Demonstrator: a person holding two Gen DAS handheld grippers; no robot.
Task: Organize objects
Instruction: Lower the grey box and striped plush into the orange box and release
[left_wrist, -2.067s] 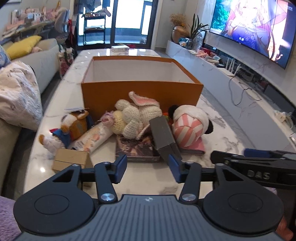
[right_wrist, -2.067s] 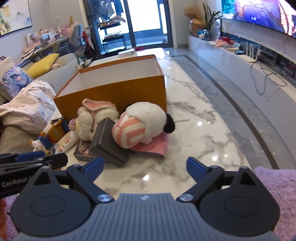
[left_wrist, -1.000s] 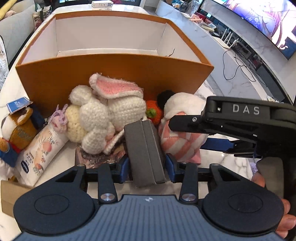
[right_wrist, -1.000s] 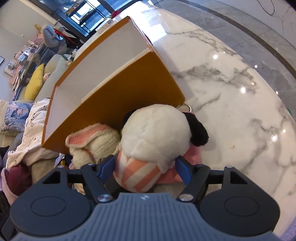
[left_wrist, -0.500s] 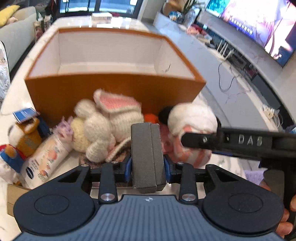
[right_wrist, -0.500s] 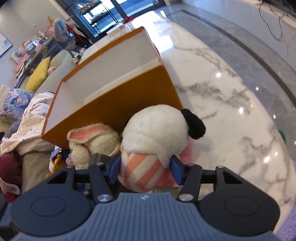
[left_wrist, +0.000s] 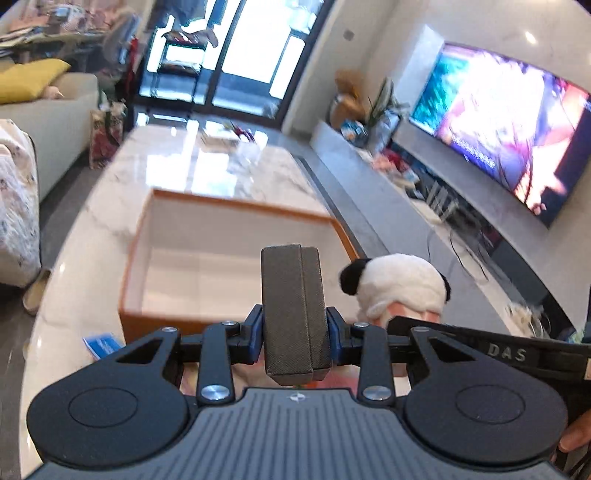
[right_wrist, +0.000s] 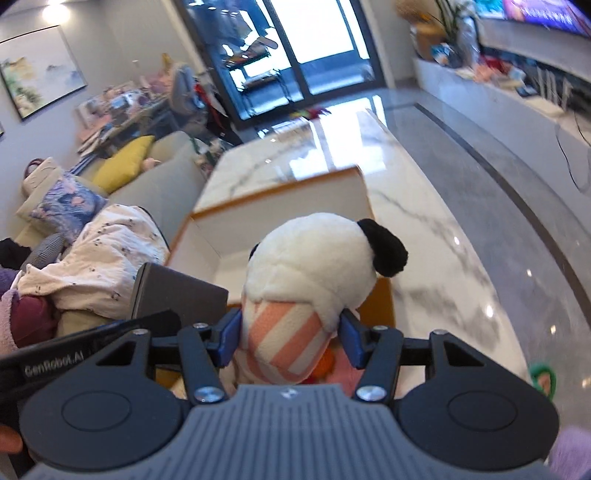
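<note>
My left gripper (left_wrist: 294, 338) is shut on a dark grey case (left_wrist: 293, 306), held upright in the air in front of the orange box (left_wrist: 236, 210). The box is open at the top with a white inside that looks empty. My right gripper (right_wrist: 290, 338) is shut on a white plush toy (right_wrist: 314, 269) with black ears and a pink-striped body, lifted just before the box's near corner (right_wrist: 384, 299). In the left wrist view the plush (left_wrist: 402, 288) hangs to the right of the case. In the right wrist view the case (right_wrist: 177, 295) shows at the left.
The box stands on a long marble table (left_wrist: 207, 162). A blue card (left_wrist: 103, 345) lies left of the box. A sofa with a floral blanket (right_wrist: 110, 254) runs along the table's left. A TV (left_wrist: 509, 125) and low bench line the right wall.
Both grippers closed on their objects and rose: the grey case and the plush toy left the pile and now hang higher, level with the box's rim. The other toys dropped out of view.
</note>
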